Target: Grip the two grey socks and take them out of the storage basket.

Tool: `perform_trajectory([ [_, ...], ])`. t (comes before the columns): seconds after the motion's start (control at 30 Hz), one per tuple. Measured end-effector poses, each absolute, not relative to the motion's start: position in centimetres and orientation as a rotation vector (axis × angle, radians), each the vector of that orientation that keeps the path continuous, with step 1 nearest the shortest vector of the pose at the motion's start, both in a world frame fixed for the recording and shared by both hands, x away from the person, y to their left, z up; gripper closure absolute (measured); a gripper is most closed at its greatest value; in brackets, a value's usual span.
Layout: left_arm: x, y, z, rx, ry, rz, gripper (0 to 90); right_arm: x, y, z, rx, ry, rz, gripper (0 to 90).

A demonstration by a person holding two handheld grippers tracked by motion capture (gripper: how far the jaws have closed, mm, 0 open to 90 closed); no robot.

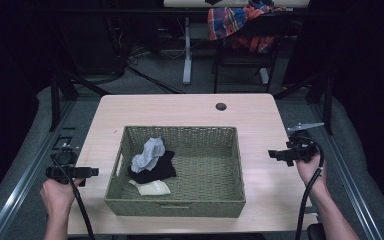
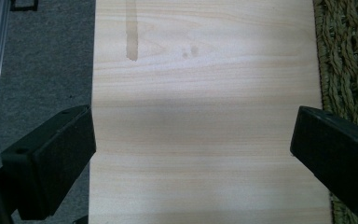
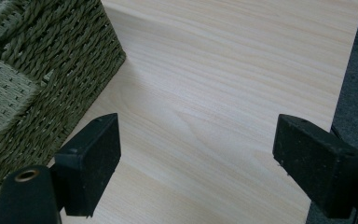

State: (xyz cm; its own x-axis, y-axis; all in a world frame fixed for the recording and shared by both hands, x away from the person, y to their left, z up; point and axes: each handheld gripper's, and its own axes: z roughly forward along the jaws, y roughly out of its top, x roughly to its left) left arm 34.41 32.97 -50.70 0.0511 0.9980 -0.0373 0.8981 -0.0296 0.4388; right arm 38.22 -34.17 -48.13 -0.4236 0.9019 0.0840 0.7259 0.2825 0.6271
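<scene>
Tongs are held out at both sides of the frame: the left tongs (image 1: 91, 171) sit at the lower left, jaws spread wide over the pale worktop (image 1: 260, 120) edge, nothing gripped. At centre right, the right tongs (image 1: 274, 154) are likewise parted and empty, pointed toward the woven basket (image 1: 180, 204). That basket is planted in the middle of the worktop, and inside it, toward its left half, a grey cloth (image 1: 149, 154) is heaped on a black cloth (image 1: 157, 169), with a cream cloth (image 1: 152, 188) just below them. In the left gripper view the basket wall (image 2: 347, 60) is seen along the right edge; in the right gripper view it (image 3: 42, 70) fills the upper left. A plaid cloth (image 1: 230, 22) is draped on a chair at the top of the frame.
</scene>
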Motion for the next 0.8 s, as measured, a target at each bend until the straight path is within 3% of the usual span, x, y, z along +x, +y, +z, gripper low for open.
perform_trajectory([
  [0.8, 34.2, 32.2, -49.5, 2.068, 1.860, 0.440, 0.3, 38.4, -33.5, -48.8, 1.482, 2.312, 0.836, 14.9],
])
